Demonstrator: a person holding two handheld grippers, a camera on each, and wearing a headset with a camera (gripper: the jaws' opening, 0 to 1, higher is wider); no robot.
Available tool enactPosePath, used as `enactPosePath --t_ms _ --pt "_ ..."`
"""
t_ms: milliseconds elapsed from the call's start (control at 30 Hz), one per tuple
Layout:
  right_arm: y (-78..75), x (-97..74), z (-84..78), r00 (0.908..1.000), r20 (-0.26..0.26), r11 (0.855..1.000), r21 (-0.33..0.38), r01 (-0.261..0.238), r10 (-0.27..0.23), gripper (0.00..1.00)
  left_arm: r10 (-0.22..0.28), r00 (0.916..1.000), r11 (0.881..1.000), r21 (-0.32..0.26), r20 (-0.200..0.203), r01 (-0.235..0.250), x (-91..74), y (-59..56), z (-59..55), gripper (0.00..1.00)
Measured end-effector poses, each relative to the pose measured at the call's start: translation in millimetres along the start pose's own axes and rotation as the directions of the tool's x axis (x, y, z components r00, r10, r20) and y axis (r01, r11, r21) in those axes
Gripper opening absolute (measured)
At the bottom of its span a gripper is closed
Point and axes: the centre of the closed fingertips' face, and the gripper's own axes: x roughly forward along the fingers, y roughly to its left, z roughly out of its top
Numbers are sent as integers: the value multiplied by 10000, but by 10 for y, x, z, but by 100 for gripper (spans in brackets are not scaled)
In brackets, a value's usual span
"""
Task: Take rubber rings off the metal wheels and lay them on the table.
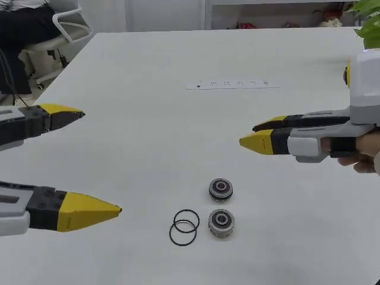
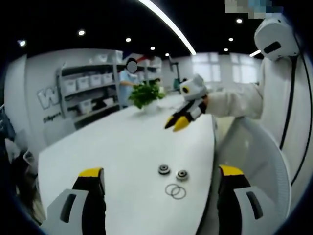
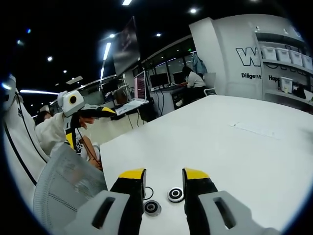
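Two rings (image 1: 184, 227) lie overlapped at 9 o'clock of the near wheel (image 1: 221, 223) — left gripper (image 1: 102, 161) gapes wide, right gripper (image 1: 247, 135) only slightly.

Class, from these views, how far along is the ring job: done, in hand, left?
Done: two rings lie overlapping on the table beside two wheels. In hand: nothing; left gripper and right gripper hover open and empty. Left: unclear; the wheels look too small to show any remaining rings.
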Motion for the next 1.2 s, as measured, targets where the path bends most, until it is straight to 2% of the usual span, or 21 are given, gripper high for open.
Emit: enactPosePath --t_ms 67,233,367,467,600,733,900,967,1067,1100,1200 --pt "-36 -54 26 9998 -183 9994 -343 83 -89 27 -159 9998 9997 186 128 157 61 15 86 96" --pt "-151 -136 65 9986 -493 9976 -673 161 -195 29 -449 9989 9970 631 114 441 184 66 221 96" --pt "-188 -177 165 9989 -437 9962 -864 136 -174 29 -762 9967 9931 912 293 733 265 87 358 95" --pt "-224 -208 239 9992 -368 9954 -947 116 -151 29 -983 9948 9881 1213 259 945 317 110 432 93" --pt "-242 -228 340 9998 -151 9942 -1064 139 -156 30 -1218 9917 9829 1441 414 1147 398 180 554 91" --pt "-334 -168 372 9993 -49 9951 -919 367 -373 28 -1261 9907 9802 1605 517 1164 525 285 631 85" --pt "-356 -36 277 9996 -165 9965 -817 196 -210 28 -1194 9897 9811 1623 795 1053 689 369 660 72" --pt "-385 13 209 9998 -190 9970 -774 101 -116 29 -1147 9906 9804 1696 749 1007 746 381 628 70" --pt "-299 51 158 9982 190 9966 -601 -556 568 31 -1198 9900 9765 1886 749 1039 832 369 574 69" --pt "-313 69 101 9980 199 9973 -429 -595 604 31 -1314 9879 9766 1819 822 1147 872 355 558 68" --pt "-360 117 6 9978 233 9969 -486 -612 624 29 -1461 9852 9792 1549 895 1311 1001 345 476 65"
